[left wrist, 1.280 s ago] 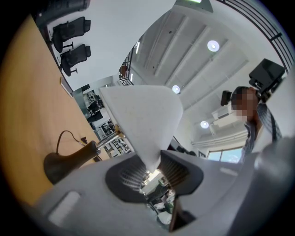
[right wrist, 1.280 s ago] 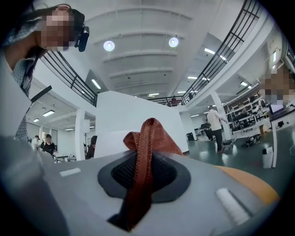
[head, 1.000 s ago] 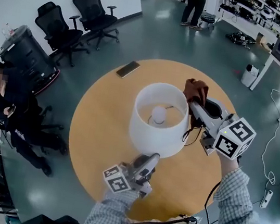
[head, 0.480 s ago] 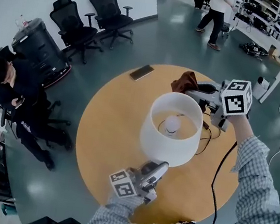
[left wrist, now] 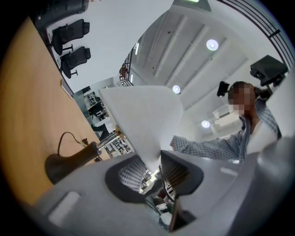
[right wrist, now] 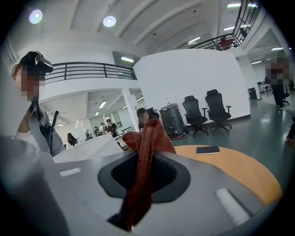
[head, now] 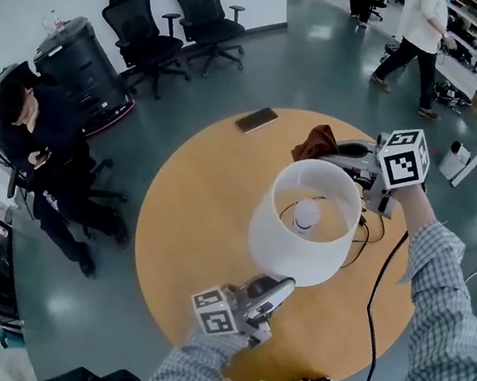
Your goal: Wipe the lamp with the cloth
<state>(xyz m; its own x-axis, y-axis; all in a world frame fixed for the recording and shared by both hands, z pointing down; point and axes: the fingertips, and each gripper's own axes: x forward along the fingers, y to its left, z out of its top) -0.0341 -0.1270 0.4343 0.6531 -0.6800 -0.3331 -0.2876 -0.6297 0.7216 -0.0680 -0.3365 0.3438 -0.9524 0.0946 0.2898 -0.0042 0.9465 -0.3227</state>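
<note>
A lamp with a white shade (head: 303, 227) stands on the round wooden table (head: 188, 222); its bulb (head: 307, 213) shows from above. My left gripper (head: 282, 284) is shut on the shade's near lower rim. In the left gripper view the shade (left wrist: 143, 120) narrows down between the pads (left wrist: 174, 170), and the dark lamp base (left wrist: 62, 163) stands to the left. My right gripper (head: 330, 151) is behind the shade's far rim, shut on a red-brown cloth (head: 317, 141). In the right gripper view the cloth (right wrist: 144, 156) is bunched between the jaws, with the shade (right wrist: 87, 148) just left.
A phone (head: 257, 120) lies on the table's far edge. The lamp's black cable (head: 366, 237) loops right of the shade. Office chairs (head: 172, 18) and a black bin (head: 82, 71) stand beyond the table. One person (head: 46, 159) is at the left, another (head: 414, 43) walks at the back.
My right gripper has carried the cloth from the shade's right side round to behind its far rim. The left gripper has kept its hold on the near rim.
</note>
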